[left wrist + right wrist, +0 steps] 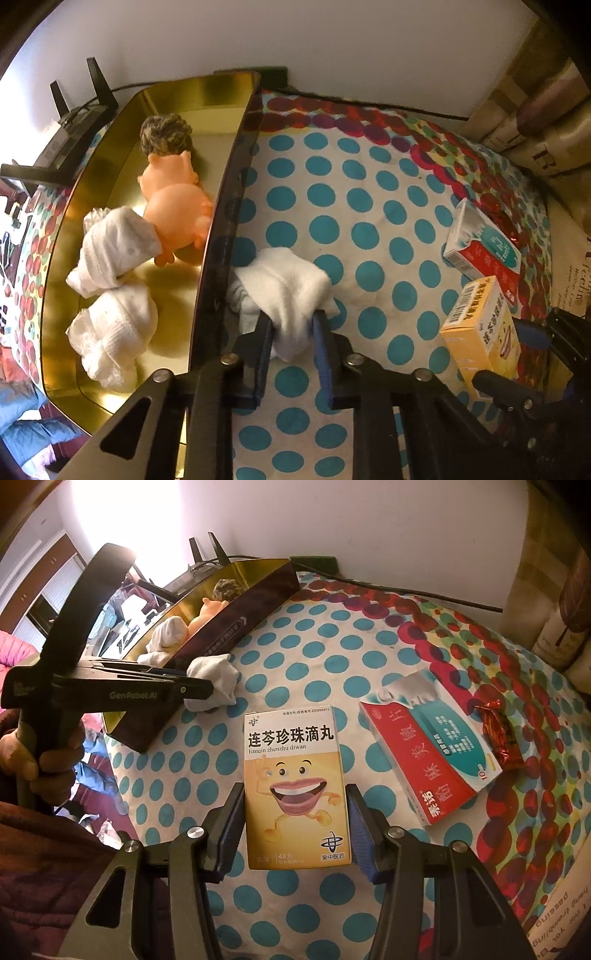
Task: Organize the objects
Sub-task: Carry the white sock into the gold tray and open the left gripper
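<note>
While our left tongs [293, 325] pinch a white sock bundle [286, 291] just right of the gold tin's wall [225, 206], our right tongs [295, 812] clamp a yellow box [295, 786] w/ a cartoon mouth, reading "lianqin zhenzhu diwan", "48". Right of it lies a red/teal box [428, 746]; the left tool's body reads "GenRobot.AI".

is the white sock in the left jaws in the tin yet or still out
Out. The white sock lies on the dotted cloth, just outside the gold tin's wall, pinched by the left gripper. Two other socks are already inside.
</note>
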`<state>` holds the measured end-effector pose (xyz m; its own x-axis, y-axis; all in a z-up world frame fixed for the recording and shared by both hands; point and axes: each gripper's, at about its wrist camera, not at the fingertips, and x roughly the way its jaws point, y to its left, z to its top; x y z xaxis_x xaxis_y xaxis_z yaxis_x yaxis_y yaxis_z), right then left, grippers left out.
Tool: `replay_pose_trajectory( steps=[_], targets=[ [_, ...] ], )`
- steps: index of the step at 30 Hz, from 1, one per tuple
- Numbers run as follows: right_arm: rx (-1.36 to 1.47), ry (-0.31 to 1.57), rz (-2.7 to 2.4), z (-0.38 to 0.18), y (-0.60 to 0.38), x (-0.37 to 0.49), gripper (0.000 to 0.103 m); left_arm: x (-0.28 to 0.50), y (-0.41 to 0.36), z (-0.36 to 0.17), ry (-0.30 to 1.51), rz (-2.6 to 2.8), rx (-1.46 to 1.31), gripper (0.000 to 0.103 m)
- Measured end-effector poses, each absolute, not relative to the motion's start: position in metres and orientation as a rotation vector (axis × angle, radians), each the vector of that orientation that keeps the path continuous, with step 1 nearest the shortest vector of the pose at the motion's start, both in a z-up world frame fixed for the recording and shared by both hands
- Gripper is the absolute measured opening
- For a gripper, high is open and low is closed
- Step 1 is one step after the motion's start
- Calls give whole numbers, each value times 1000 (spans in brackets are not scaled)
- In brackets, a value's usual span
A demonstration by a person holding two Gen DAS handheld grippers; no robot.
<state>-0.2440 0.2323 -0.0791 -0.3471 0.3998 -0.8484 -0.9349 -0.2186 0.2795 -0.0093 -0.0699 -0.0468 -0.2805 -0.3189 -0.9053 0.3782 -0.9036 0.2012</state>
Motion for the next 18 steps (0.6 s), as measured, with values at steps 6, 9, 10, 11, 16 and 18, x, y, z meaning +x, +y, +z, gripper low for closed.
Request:
replay_pose_trajectory(
  steps=[6,9,10,11,16,18],
  targets=[
    [-787,1006,1741,-79,235,-243,50,-6,-60,-30,50,-2298,1530,17],
    [-784,1006,1739,-79,236,-243,50,-5,-55,-21,28,-2326,1514,17],
    [-783,1006,1737,-79,237,-244,50,-4,-54,-18,28,-2334,1509,17],
    [-782,1007,1737,-79,237,-243,50,-3,-54,-14,27,-2347,1504,17],
    [-772,1008,1734,-80,239,-242,50,4,-54,6,7,-2363,1449,17],
    [-770,1008,1737,-80,242,-243,50,11,-58,16,32,-2373,1433,17]
  ],
)
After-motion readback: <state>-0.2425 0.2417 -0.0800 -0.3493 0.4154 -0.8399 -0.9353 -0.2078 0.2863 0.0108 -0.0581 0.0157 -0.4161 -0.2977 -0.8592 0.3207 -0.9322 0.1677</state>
